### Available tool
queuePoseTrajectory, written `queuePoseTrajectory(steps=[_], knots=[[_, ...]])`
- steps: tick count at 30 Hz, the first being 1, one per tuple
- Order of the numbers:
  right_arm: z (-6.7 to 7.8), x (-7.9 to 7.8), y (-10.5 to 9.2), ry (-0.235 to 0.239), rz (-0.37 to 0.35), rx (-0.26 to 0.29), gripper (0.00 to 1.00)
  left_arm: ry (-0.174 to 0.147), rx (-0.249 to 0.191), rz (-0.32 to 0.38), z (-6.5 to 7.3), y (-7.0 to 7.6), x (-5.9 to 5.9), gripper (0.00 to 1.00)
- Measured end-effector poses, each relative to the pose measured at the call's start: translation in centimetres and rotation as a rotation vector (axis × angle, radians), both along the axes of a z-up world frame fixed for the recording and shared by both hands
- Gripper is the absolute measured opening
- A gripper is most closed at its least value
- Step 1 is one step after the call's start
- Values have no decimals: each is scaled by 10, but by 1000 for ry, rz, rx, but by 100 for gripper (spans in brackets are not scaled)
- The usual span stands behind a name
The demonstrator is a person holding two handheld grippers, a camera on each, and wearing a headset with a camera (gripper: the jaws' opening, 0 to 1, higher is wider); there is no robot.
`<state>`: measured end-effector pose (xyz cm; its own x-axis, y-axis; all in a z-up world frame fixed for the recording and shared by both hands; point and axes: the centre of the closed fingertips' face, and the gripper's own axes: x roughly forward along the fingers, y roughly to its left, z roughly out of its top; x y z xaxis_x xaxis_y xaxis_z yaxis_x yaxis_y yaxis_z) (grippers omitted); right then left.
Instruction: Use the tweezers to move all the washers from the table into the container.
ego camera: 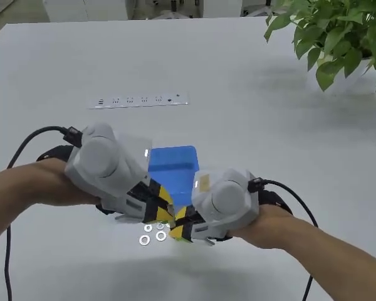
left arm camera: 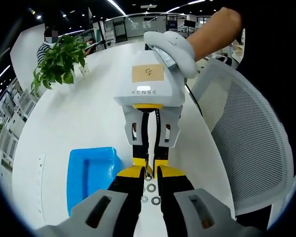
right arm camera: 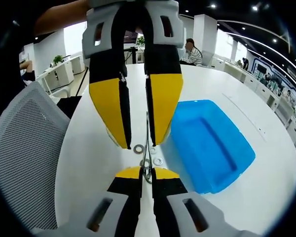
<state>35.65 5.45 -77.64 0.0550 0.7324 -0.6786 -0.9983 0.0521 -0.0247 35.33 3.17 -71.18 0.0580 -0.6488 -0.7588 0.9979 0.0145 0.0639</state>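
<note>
Washers (ego camera: 144, 240) lie loose on the bench (ego camera: 250, 113) toward its near edge, just beside the near end of the blue container (ego camera: 172, 160). Above them the right gripper (right arm camera: 147, 173) is clamped tight on the tweezers (right arm camera: 147, 143), a thin strip running toward the left gripper (left arm camera: 150, 172). The left jaws stand slightly apart on either side of the strip; I cannot tell whether they press it, nor how far the tweezers gape

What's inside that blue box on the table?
The blue box looks bare inside: plain blue floor, no washers. One corner is covered by the left gripper, so that part cannot be checked. The washers lie on the table beside it.
</note>
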Motion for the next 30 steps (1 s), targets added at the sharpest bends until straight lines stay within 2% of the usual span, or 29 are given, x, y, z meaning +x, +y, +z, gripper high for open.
queuePoseTrajectory(steps=[2, 4, 6, 13, 18, 22, 25, 30], knots=[[2, 0, 0, -3, 3, 1, 8, 9, -4, 9, -1, 1, -1, 22], [3, 1, -1, -3, 4, -2, 8, 3, -2, 14, -1, 4, 0, 25], [5, 0, -2, -4, 14, -3, 8, 11, -3, 23, -2, 7, -1, 28], [13, 1, -2, -17, 23, -6, 8, 33, -38, 69, 1, 12, -2, 38], [20, 2, -1, -26, 28, -2, 8, 49, -85, 122, 5, 16, -3, 45], [26, 2, -1, -32, 36, -9, 8, 61, -101, 159, 7, 20, -4, 49], [31, 4, -1, -37, 43, -11, 8, 75, -144, 211, 13, 22, -7, 55], [39, 7, 1, -44, 53, -11, 8, 86, -182, 250, 21, 26, -9, 61]])
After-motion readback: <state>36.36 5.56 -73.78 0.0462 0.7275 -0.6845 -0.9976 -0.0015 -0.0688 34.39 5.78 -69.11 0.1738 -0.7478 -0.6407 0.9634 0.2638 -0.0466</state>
